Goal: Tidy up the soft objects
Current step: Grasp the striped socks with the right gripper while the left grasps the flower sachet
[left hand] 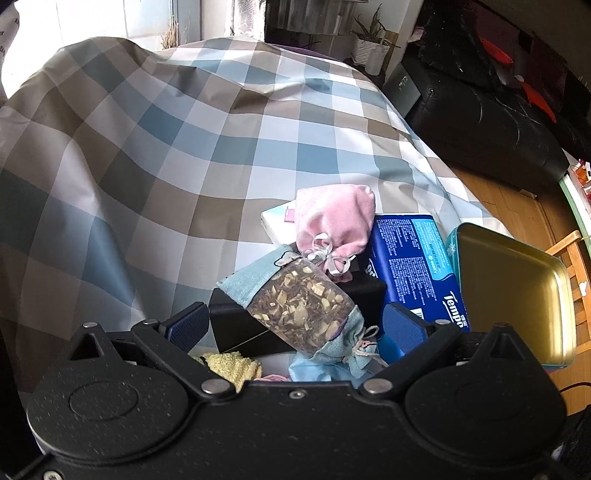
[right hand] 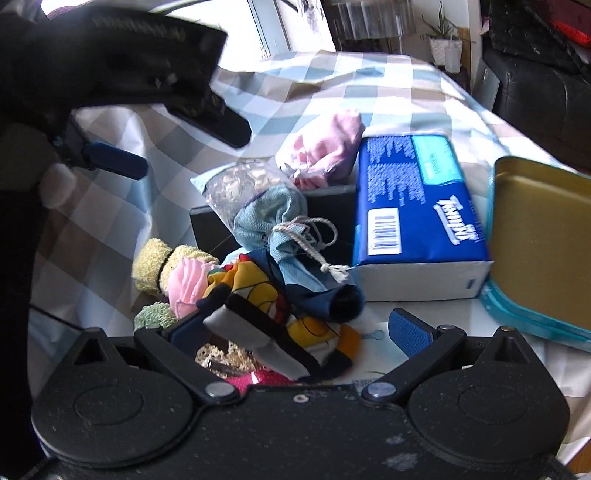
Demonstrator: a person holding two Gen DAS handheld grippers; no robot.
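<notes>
Blue tissue pack (right hand: 413, 192): lies beside your gold tin (right hand: 543, 243).
Left tool (left hand: 295, 326): spread wide, holds nothing.
Right tool (right hand: 295, 334): spread wide around your patterned cloth (right hand: 273, 306), not gripping.

This was a lived-in home, most likely a bedroom or bed-sitting room. A bed (left hand: 192, 147) under a blue, brown and white checked cover filled most of the left wrist view. Beside it stood a black leather sofa (left hand: 491, 125) on a wooden floor (left hand: 491, 195). A potted plant (left hand: 369, 37) in a white pot sat near the bright window (right hand: 273, 26). A pack of Tempo tissues (right hand: 413, 206) lay among household oddments.
</notes>
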